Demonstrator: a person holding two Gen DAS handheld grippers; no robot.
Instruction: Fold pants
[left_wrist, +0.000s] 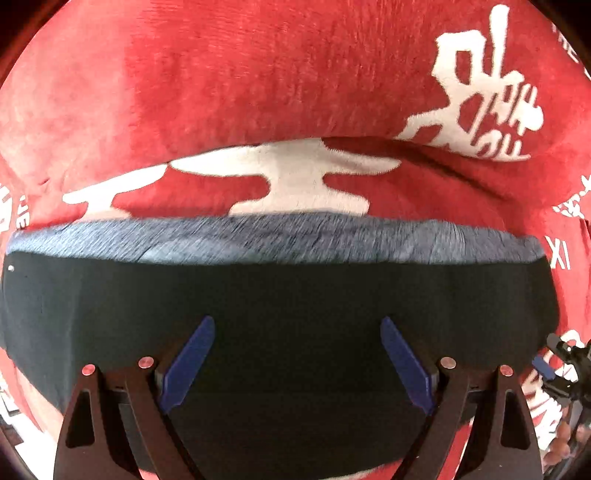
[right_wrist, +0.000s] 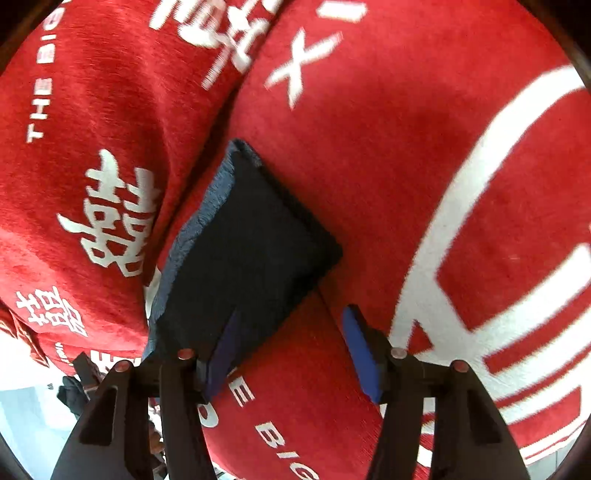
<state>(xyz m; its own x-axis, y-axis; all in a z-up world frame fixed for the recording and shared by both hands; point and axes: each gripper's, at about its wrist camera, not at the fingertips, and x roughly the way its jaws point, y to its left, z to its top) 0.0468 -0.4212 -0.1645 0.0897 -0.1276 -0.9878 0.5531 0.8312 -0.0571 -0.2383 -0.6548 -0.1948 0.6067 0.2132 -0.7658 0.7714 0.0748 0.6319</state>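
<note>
Left wrist view, surface: a red plush cloth with white woven characters and lettering (left_wrist: 229, 85) fills the upper frame, with a fold running across the middle.
Left wrist view, task item: the folded dark navy pants with a lighter grey-blue ribbed band along one edge (left_wrist: 280, 291) lie flat on the red cloth, spanning nearly the whole width; the ribbed band is on the far side.
Left wrist view, left gripper (left_wrist: 297, 362): points steeply down over the dark fabric. Its blue-padded fingers (left_wrist: 188, 363) stand wide apart, nothing pinched between them; contact with the fabric below cannot be told.
Left wrist view, right edge: part of the other black tool (left_wrist: 565, 365) shows beside the pants' end.
Right wrist view, task item: the pants (right_wrist: 243, 254) appear as a compact folded rectangle set diagonally on the red cloth (right_wrist: 369, 166), ribbed band on its left side.
Right wrist view, right gripper (right_wrist: 291, 354): angled downward at the near corner of the fold. The left finger (right_wrist: 225, 350) overlaps the dark fabric's corner; the right finger lies over bare red cloth. The jaws stand partly apart, clamping nothing.
Right wrist view, lower left: a pale floor area (right_wrist: 22, 406), blurred.
</note>
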